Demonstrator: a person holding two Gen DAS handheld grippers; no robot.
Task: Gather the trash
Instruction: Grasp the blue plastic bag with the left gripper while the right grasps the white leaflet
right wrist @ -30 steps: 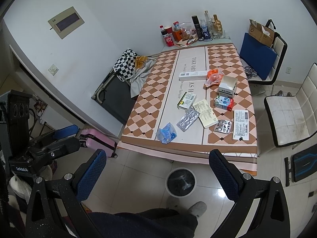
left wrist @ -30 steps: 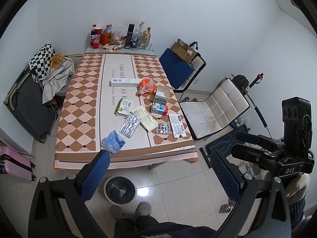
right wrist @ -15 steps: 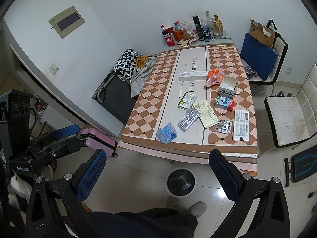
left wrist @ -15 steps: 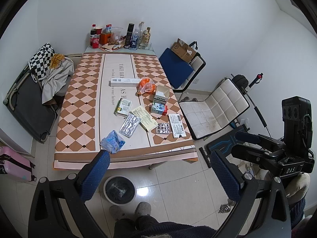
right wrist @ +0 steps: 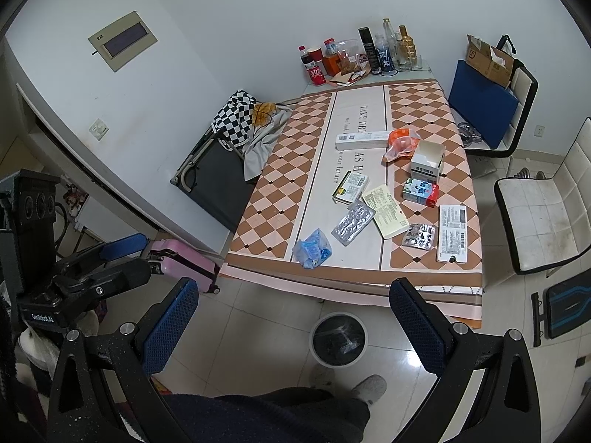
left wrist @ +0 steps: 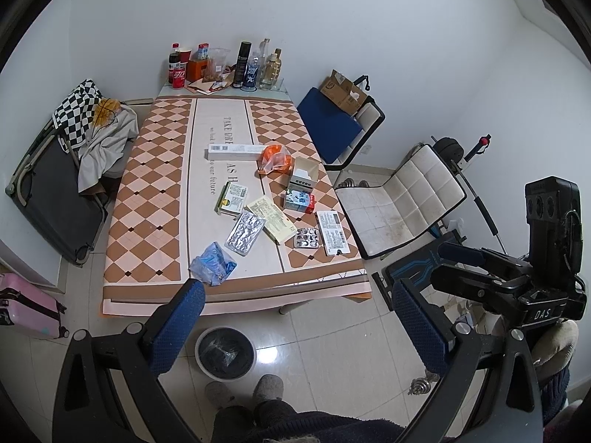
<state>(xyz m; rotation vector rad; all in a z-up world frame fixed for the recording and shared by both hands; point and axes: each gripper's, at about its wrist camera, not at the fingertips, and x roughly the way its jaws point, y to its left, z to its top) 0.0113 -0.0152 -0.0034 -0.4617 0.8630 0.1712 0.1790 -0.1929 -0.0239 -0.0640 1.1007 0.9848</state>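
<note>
1. Left wrist view. Left gripper at lower centre, jaws spread wide, nothing between them, held well above the floor and short of the table. Trash scattered over the near half of the table, mid-frame: crumpled blue wrapper at the near edge, silver blister sheet, small blister pack, yellow leaflet, green medicine box, orange plastic bag. Waste bin on the floor, bottom centre, just below the table edge. Right gripper visible at right edge, side-on; fingers apart, empty.

2. Right wrist view. Right gripper at lower centre, jaws wide, empty. Same litter centre-right; blue wrapper nearest. Waste bin at bottom centre, between the fingertips in frame. Left gripper at left edge, parted.

3. Risks, judged. Flat blister sheet and leaflet likely to slide on the smooth cloth instead of lifting; pinching the tablecloth along with them possible. Light wrapper could miss the bin's narrow mouth if released from height.

4. View differences. Only the right wrist view shows the wall panel at upper left. Only the left shows the white chair's back.
</note>
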